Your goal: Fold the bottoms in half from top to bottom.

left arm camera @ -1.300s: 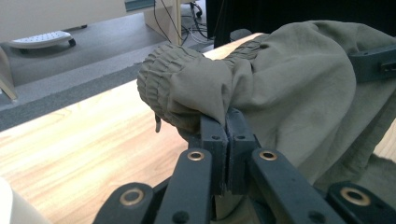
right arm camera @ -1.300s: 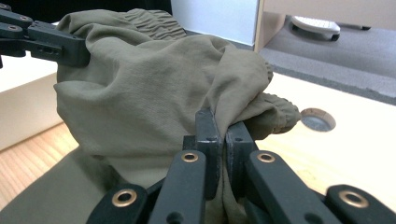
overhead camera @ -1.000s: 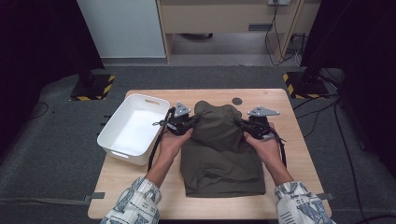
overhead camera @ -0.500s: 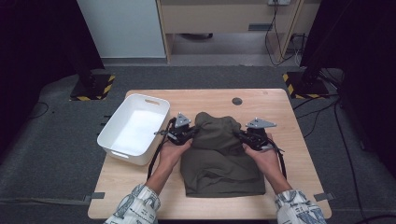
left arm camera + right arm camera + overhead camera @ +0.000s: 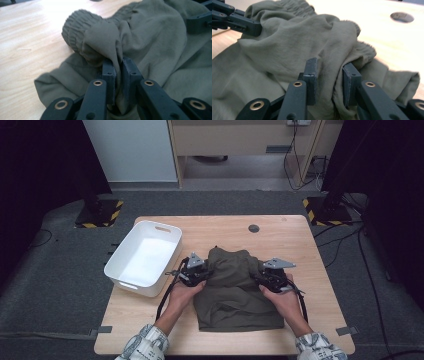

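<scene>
An olive-green garment [image 5: 235,290] lies in a folded pile on the wooden table [image 5: 300,235]. My left gripper [image 5: 202,272] is at its upper left edge. In the left gripper view, the jaws [image 5: 118,67] still pinch a fold of cloth [image 5: 150,37] beside a ribbed cuff [image 5: 77,27], though they have just been opening a little. My right gripper [image 5: 262,277] is at the upper right edge. Its jaws [image 5: 328,67] have just been opening and stand parted, with cloth [image 5: 287,45] loose between them. Each gripper view also shows the other gripper farther off, over the cloth.
A white plastic bin [image 5: 145,257] stands on the table's left side, close to my left hand. A dark round disc [image 5: 254,228] is set in the tabletop behind the garment. Bare wood runs along the far and right edges.
Both hands came down and toward the person, bringing the garment's top edge over onto the pile. The lifted cloth now rests lower, on the pile.
</scene>
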### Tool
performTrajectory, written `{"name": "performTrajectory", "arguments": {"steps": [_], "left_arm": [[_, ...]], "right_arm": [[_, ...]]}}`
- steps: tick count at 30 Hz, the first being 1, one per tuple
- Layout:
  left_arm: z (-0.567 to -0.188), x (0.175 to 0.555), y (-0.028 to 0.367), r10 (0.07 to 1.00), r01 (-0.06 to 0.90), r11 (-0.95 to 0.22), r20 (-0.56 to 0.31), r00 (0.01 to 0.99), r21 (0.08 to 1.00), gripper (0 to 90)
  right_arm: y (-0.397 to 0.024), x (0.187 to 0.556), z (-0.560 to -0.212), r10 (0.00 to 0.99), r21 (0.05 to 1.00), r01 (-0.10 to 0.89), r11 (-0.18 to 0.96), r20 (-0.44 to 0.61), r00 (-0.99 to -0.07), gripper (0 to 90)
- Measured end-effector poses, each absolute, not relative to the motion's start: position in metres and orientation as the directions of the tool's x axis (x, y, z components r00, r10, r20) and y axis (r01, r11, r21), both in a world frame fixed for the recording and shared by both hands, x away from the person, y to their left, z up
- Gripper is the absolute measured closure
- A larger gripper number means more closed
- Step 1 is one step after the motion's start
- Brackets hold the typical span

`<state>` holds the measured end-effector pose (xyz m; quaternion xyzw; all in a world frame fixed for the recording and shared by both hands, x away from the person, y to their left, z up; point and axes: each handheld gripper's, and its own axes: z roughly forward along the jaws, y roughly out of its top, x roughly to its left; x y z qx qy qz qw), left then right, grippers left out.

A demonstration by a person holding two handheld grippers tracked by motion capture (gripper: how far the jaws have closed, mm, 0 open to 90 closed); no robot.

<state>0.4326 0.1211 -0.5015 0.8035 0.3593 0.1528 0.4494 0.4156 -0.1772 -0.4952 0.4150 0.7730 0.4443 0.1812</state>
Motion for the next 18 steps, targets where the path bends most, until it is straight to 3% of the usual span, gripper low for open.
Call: {"name": "performTrajectory", "arguments": {"steps": [4, 9, 18], "left_arm": [[-0.507, 0.427, 0.121, 0.704, 0.449, -0.366, -0.074, 0.707, 0.816, 79.8], [-0.516, 0.423, 0.116, 0.691, 0.446, -0.431, -0.031, 0.722, 0.784, 81.9], [-0.527, 0.441, 0.112, 0.725, 0.454, -0.415, -0.014, 0.688, 0.788, 81.3]], "right_arm": [[-0.179, 0.408, -0.502, 0.796, 0.822, 0.499, 0.274, 0.097, -0.597, 66.1], [-0.174, 0.405, -0.519, 0.798, 0.778, 0.545, 0.314, 0.096, -0.595, 77.7], [-0.168, 0.424, -0.527, 0.822, 0.760, 0.577, 0.299, 0.102, -0.560, 79.2]]}}
